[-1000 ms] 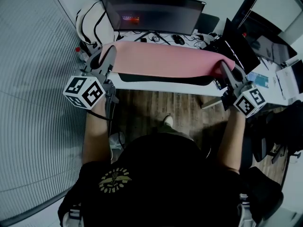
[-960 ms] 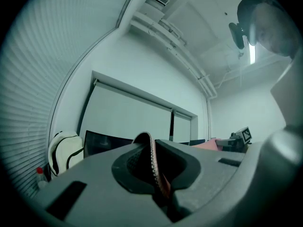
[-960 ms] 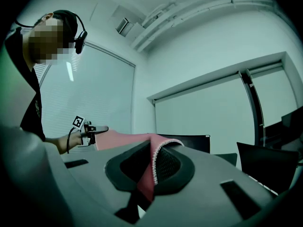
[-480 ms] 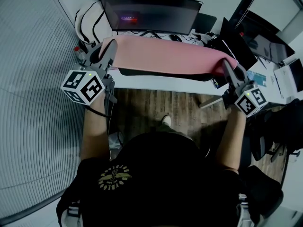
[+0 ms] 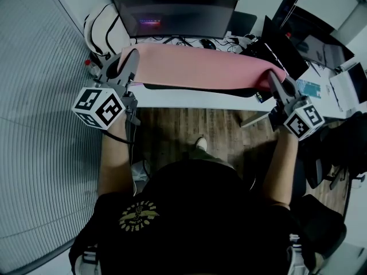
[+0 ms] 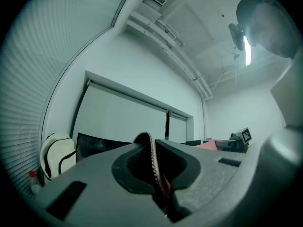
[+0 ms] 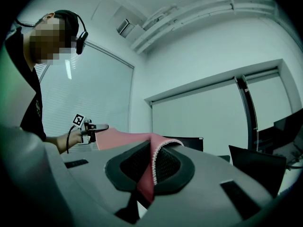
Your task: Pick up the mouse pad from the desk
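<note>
A long pink mouse pad [image 5: 200,66] with a black underside hangs stretched between my two grippers, lifted above the white desk [image 5: 189,99]. My left gripper [image 5: 129,59] is shut on the pad's left end; in the left gripper view the pad's stitched edge [image 6: 154,160] is pinched between the dark pads. My right gripper [image 5: 274,80] is shut on the right end, and the right gripper view shows the pink pad [image 7: 150,169] clamped in the jaws and running off to the other gripper [image 7: 92,127].
A wide dark monitor [image 5: 172,16] stands at the desk's back with cables and a mouse [image 5: 207,43] below it. A white backpack [image 5: 100,30] sits at the left, laptops and papers [image 5: 321,56] at the right. Wooden floor [image 5: 195,128] lies under the desk.
Both grippers have carried the pad slightly farther up in the head view, toward the monitor. The grip on each end is unchanged.
</note>
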`<state>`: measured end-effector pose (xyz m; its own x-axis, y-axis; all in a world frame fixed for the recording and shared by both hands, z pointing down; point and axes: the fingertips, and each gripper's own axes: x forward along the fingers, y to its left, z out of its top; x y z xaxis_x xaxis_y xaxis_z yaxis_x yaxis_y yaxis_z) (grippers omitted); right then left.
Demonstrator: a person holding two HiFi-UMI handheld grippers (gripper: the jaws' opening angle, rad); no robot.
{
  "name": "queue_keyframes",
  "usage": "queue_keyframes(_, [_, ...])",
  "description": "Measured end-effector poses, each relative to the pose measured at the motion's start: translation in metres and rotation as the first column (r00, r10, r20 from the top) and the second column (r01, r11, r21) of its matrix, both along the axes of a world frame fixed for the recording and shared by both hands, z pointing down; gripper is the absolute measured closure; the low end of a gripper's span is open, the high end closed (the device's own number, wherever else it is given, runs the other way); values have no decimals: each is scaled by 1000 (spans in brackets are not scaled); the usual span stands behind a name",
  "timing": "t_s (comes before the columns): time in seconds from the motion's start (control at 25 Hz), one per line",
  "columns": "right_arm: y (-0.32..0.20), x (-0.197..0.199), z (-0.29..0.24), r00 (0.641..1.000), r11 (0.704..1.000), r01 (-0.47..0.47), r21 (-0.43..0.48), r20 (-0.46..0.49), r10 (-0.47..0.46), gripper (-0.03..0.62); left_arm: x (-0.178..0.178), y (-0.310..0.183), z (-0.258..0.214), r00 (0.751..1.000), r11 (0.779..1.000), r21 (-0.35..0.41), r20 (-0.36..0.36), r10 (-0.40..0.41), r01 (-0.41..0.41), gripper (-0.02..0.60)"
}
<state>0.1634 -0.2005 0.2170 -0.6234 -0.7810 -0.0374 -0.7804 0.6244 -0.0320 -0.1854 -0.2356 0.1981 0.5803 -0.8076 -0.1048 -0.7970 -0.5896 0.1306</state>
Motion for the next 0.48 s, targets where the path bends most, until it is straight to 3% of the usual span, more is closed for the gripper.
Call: queue_keyframes(0.48, [-6, 3, 9, 1000, 1000, -10, -25, 8, 10, 576, 3, -9, 11, 1000, 1000, -20, -7, -12, 11, 560])
